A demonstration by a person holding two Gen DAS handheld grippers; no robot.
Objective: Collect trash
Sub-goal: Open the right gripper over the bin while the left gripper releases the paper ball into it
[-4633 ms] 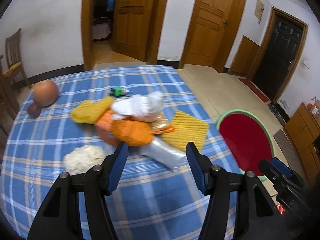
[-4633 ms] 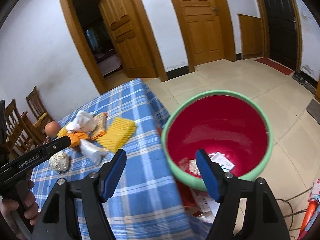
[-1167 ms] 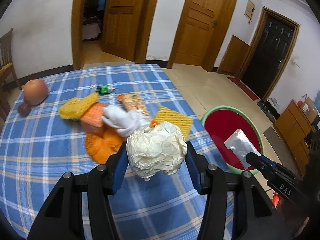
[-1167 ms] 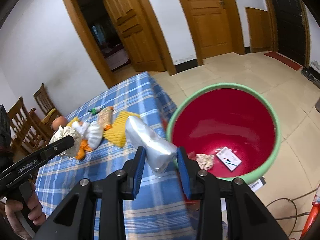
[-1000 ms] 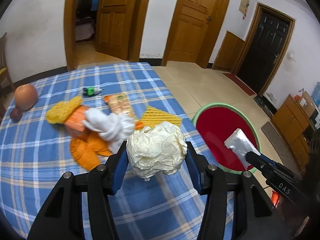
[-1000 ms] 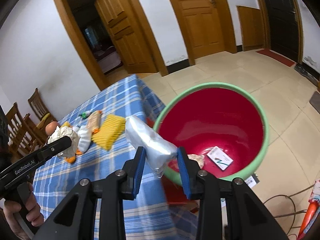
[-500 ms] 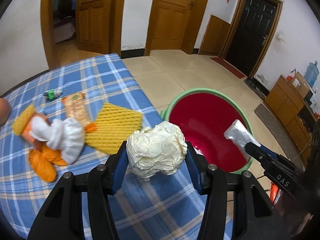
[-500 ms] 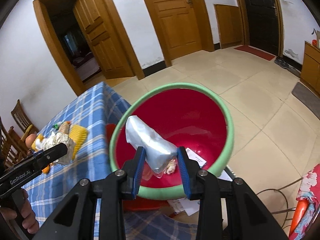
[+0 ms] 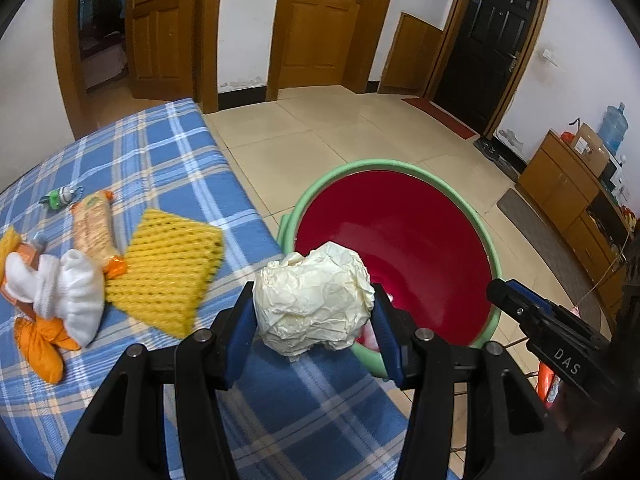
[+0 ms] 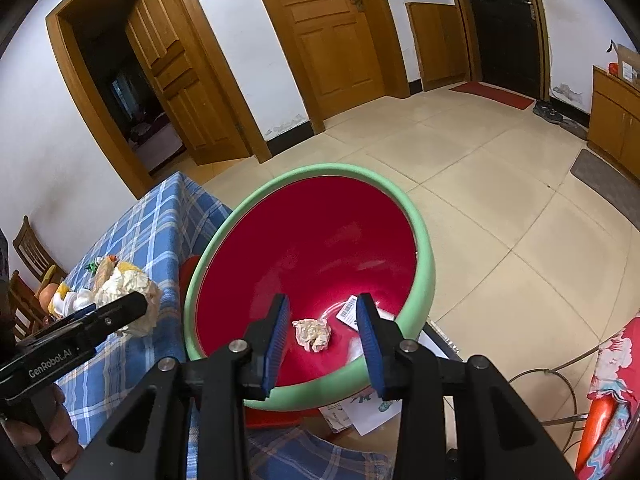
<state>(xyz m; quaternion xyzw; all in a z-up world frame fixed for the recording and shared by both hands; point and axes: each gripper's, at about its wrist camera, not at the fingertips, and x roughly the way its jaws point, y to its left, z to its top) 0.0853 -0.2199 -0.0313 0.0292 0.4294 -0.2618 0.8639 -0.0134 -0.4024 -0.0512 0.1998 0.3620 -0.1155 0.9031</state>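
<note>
My left gripper (image 9: pixel 314 334) is shut on a crumpled cream paper ball (image 9: pixel 314 304) and holds it above the table's right edge, beside the red basin with a green rim (image 9: pixel 400 168). The ball also shows in the right wrist view (image 10: pixel 128 294). My right gripper (image 10: pixel 322 340) is open and empty above the basin (image 10: pixel 426 248). Inside the basin lie a crumpled paper wad (image 10: pixel 312 334), a white label (image 10: pixel 350 308) and a blurred silver shape (image 10: pixel 356 350).
On the blue plaid tablecloth (image 9: pixel 168 152) lie a yellow foam net (image 9: pixel 168 268), an orange snack wrapper (image 9: pixel 94 226), a white sock-like wad (image 9: pixel 68 292), orange peel (image 9: pixel 38 350) and a small green item (image 9: pixel 60 196). Papers (image 10: pixel 372 412) lie under the basin. Wooden chairs (image 10: pixel 28 256) stand far left.
My right gripper has opened and the silver wrapper it held has dropped into the basin. My left gripper has carried the paper ball rightward, close to the basin.
</note>
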